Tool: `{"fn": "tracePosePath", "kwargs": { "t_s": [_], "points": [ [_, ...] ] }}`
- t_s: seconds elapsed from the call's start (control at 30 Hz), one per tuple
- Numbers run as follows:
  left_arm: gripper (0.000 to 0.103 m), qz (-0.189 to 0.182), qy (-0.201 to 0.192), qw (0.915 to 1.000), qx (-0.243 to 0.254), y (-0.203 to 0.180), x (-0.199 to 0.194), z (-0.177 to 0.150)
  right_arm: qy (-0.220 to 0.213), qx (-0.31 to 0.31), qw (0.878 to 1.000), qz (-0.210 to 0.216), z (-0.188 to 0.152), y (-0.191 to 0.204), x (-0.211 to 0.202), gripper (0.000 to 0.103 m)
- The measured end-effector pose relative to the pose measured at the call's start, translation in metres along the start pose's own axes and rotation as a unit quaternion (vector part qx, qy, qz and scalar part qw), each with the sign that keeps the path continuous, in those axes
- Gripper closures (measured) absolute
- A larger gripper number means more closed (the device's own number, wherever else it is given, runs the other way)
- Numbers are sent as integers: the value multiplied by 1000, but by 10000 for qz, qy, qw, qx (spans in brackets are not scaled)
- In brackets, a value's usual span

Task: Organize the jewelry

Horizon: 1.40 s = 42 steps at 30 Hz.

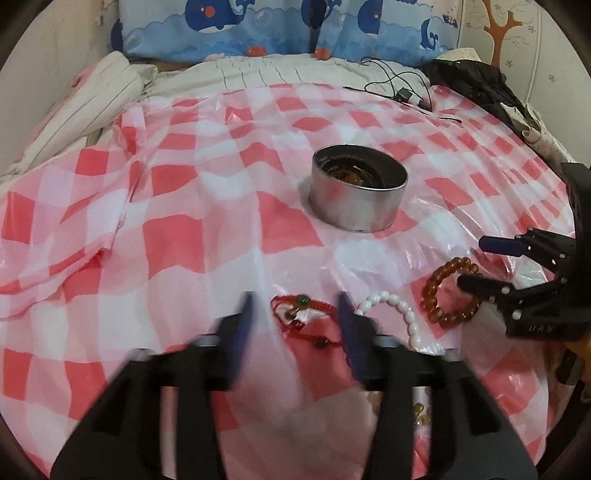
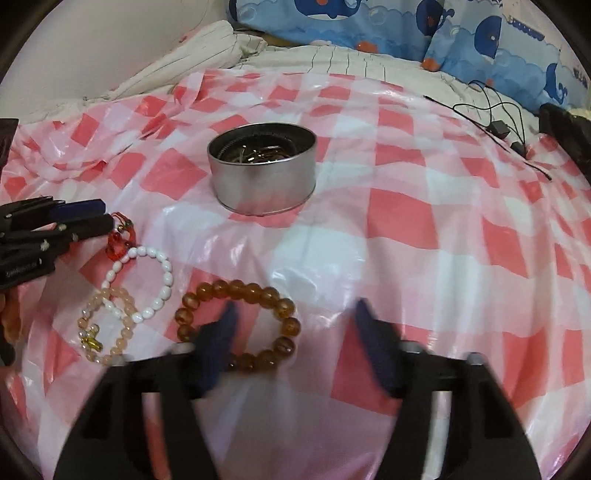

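Nearest your left gripper (image 1: 295,314), whose fingers stand apart, lies the red cord bracelet (image 1: 301,314) between them on the checked plastic sheet (image 1: 177,236). Beside it rest the white bead bracelet (image 2: 147,282) and a pale pink bracelet (image 2: 107,325). Your right gripper (image 2: 295,325) is likewise spread, one fingertip (image 2: 225,321) inside the amber bead bracelet (image 2: 284,325). Farther off stands the round metal tin (image 2: 262,188), holding jewelry, with whale-print pillows (image 1: 258,26) beyond.

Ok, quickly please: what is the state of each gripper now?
Left gripper: open, holding nothing, red bracelet between its fingers.
Right gripper: open, holding nothing, one finger inside the amber bracelet.
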State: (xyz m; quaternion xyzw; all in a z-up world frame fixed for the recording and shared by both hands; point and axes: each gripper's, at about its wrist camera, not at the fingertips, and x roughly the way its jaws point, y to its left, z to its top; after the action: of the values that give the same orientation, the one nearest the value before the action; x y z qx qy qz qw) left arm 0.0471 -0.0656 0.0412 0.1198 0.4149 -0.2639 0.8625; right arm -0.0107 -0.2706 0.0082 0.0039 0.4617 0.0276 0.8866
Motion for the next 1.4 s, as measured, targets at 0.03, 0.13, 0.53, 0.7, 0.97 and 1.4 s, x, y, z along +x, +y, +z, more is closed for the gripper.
{"fn": "tracePosePath", "kwargs": {
  "t_s": [0.03, 0.13, 0.53, 0.7, 0.97, 1.4],
  "points": [
    [51, 25, 37, 10000, 89, -3, 3, 0, 75, -33, 10000, 40, -1, 2, 3, 38],
    [62, 182, 304, 9986, 397, -10, 17, -3, 132, -190, 9995, 206, -2, 10, 3, 62],
    [90, 486, 157, 9987, -24, 18, 3, 4, -11, 133, 9995, 281, 0, -9, -9, 51],
    [54, 361, 24, 9993, 125, 9, 6, 4, 104, -8, 9998, 179, -1, 0, 3, 46],
    [86, 870, 264, 9950, 404, 7, 13, 0, 206, -383, 9990, 31, -5, 10, 0, 69],
    [71, 503, 244, 9984, 54, 16, 20, 2, 142, -140, 9995, 243, -1, 4, 5, 50]
  ]
}}
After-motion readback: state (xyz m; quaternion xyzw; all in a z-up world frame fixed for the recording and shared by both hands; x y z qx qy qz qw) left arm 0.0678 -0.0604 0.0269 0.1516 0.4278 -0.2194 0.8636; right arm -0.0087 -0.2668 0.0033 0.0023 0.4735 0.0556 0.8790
